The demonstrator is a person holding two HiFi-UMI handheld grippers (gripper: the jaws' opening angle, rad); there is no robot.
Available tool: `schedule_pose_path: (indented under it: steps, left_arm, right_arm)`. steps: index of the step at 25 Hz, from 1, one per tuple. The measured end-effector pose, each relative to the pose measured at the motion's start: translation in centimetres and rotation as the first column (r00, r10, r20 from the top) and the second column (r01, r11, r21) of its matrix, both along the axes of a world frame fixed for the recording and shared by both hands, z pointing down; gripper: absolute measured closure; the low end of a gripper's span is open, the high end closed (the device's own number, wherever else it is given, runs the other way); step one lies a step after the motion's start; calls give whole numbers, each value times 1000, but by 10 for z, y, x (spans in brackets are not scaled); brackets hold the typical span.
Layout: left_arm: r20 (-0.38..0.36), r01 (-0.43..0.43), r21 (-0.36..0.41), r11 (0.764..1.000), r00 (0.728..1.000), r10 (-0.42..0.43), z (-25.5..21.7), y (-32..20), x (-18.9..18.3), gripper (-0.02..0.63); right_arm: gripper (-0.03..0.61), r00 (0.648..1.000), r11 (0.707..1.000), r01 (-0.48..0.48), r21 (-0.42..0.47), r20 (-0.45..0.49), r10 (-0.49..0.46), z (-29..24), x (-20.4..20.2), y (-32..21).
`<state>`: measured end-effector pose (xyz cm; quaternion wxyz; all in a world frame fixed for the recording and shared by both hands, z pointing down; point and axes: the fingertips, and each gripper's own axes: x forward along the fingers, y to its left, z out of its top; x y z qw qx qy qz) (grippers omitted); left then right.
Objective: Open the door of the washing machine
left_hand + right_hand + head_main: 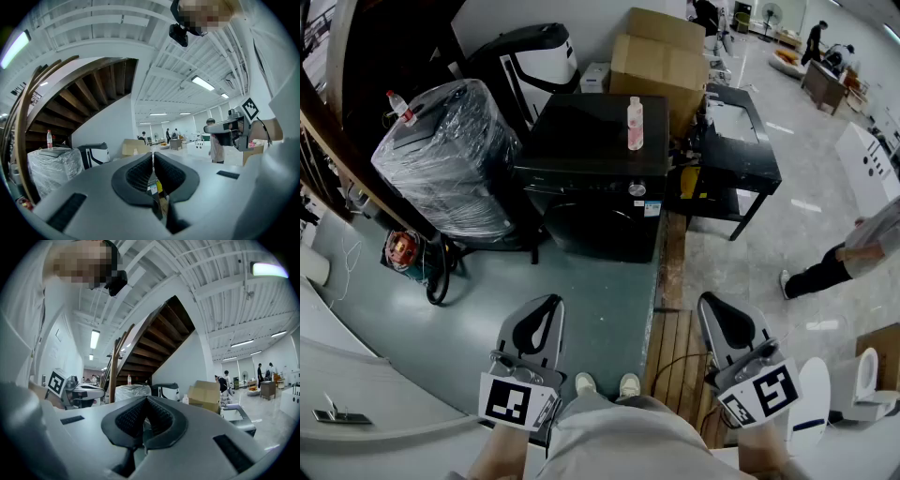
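Note:
A black front-loading washing machine (598, 192) stands on the floor ahead of me, its dark round door (602, 223) closed and facing me. A small pinkish bottle (635, 124) stands on its lid. Both grippers are held low and level near my body, well short of the machine. My left gripper (550, 302) is shut with nothing between its fingers; in the left gripper view its black pads (140, 172) meet at the tips. My right gripper (711, 302) is also shut and holds nothing, and its pads (161, 418) are closed together in the right gripper view. The jaws hide most of the machine in both gripper views.
A plastic-wrapped appliance (445, 159) stands left of the washer under a wooden staircase. Cardboard boxes (661, 58) and a white-and-black machine (534, 58) sit behind it. A black stand (739, 155) is at its right. Wooden planks (675, 349) lie at my right foot. A person (853, 255) walks at far right.

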<state>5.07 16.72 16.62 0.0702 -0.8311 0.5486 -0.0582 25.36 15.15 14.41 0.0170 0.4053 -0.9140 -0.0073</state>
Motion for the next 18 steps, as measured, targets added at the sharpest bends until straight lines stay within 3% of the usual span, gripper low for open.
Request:
schedule_pose_path:
  steps: [18]
  left_arm:
    - [0, 20, -28, 999, 1000, -20, 9, -4, 1, 584]
  right_arm:
    - [554, 1000, 998, 15, -59, 28, -13, 16, 5, -4]
